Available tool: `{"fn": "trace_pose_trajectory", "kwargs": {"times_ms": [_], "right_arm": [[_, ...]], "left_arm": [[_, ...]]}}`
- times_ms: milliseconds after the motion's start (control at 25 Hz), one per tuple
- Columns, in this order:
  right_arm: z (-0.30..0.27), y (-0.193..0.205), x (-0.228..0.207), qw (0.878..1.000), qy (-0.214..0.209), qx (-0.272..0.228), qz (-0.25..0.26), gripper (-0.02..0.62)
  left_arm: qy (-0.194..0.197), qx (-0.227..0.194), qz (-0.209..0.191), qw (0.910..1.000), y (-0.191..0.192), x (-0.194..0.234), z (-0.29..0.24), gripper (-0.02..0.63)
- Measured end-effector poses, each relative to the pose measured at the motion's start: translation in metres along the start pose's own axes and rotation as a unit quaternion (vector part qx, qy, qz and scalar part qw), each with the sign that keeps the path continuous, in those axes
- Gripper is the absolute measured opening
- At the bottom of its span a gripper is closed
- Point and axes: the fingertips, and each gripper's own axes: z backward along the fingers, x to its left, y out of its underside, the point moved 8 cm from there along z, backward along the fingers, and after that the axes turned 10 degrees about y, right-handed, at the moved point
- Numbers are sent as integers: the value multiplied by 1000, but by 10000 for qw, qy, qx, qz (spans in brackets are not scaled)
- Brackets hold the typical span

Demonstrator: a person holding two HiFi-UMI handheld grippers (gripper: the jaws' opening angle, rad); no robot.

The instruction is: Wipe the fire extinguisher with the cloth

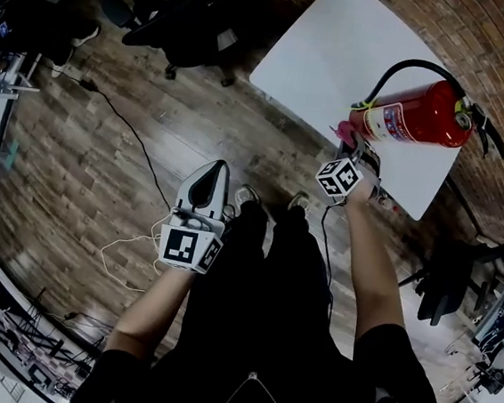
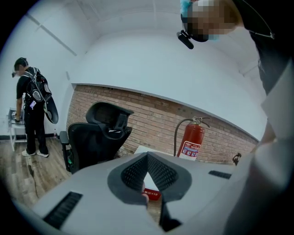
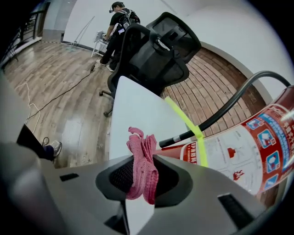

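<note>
On one table [image 1: 338,62] stands one fire extinguisher [image 1: 418,115]; right gripper [image 1: 348,142] fingers pinch one cloth [image 3: 143,165], left gripper [image 2: 148,156] fingers closed.

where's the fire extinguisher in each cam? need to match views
Head view: fire extinguisher upper right, on the white table.
Left gripper view: fire extinguisher right of centre, before the brick wall.
Right gripper view: fire extinguisher fills the right edge, right of the pink cloth.
Shared landmark: the black office chair.
</note>
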Motion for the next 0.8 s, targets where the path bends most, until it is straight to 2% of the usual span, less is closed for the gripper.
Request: {"fn": "trace_pose_trajectory", "kwargs": {"times_ms": [200, 400, 640, 800], "right_arm": [[-16, 4, 20, 9998, -106, 164, 75, 110], [-23, 6, 27, 9995, -5, 293, 108, 110], [-24, 13, 15, 9988, 321, 359, 129, 110], [-17, 12, 9, 9984, 386, 367, 166, 110]], "left_arm": [[-128, 103, 39, 9999, 10, 11, 9, 31], [-192, 141, 47, 9997, 13, 17, 17, 31], [-243, 158, 78, 9996, 17, 19, 23, 31], [-222, 153, 87, 9996, 17, 18, 23, 31]]}}
